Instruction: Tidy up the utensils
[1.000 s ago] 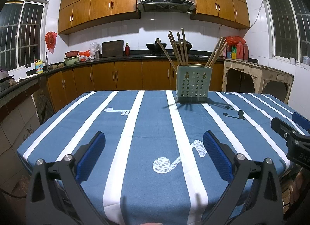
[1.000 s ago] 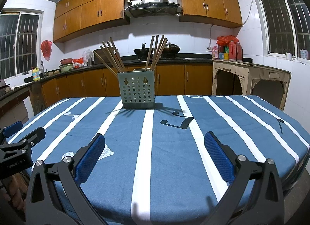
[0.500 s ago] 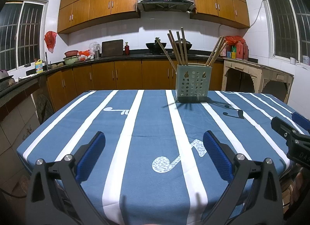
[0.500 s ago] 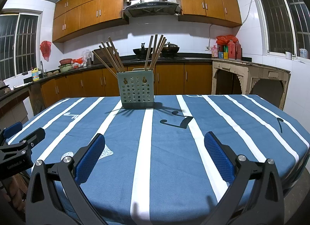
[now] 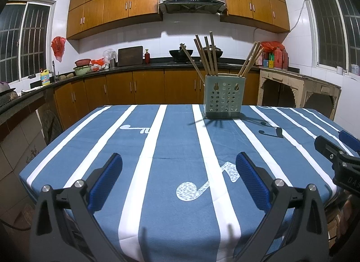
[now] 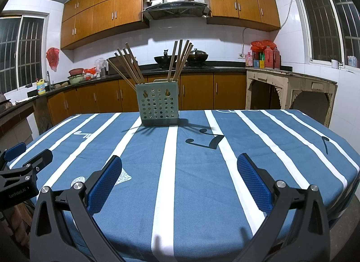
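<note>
Both claws released over striped tablecloth, left gripper, right gripper, chopsticks in perforated holder far ahead, nothing between, black note print clearest on right view

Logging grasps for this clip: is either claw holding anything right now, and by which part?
Nothing is held. The left claw and right claw are both open and empty; the chopsticks stand in the holder.

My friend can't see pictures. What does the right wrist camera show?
A green holder full of wooden chopsticks stands on a blue, white-striped tablecloth in a kitchen. The right gripper is open over the cloth, holding nothing. The left gripper peeks in at the left edge.
</note>
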The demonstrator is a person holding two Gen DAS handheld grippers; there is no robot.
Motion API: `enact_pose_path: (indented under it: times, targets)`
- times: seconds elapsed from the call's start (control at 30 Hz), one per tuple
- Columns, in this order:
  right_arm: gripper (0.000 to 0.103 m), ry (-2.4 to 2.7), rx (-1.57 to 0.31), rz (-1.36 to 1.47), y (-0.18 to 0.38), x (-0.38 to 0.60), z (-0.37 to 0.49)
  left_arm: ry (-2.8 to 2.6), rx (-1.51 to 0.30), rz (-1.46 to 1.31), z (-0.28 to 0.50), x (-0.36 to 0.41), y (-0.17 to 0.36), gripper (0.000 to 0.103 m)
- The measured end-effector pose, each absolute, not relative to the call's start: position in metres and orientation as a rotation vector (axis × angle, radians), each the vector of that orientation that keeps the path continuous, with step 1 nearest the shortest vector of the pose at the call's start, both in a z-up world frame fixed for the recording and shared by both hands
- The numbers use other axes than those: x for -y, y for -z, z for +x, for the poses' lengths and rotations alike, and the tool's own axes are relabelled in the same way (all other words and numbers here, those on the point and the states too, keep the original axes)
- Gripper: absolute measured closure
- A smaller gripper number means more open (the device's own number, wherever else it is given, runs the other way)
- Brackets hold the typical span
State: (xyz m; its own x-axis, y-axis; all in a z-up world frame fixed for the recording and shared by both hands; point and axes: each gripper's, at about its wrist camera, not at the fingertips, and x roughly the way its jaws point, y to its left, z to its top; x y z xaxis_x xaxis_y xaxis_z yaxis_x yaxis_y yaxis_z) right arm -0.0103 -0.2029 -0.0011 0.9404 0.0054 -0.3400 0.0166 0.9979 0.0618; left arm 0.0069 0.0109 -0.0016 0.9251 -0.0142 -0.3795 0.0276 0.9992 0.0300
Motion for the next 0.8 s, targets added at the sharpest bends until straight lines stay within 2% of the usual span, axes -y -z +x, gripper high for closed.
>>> enact_pose_path:
  times: [0.8]
  targets:
    - [0.002, 0.007, -0.347, 0.065, -0.0001, 0.2031, -0.0100, 0.026, -0.394, 0.033, 0.0079, -0.0111, 0.0014, 0.004]
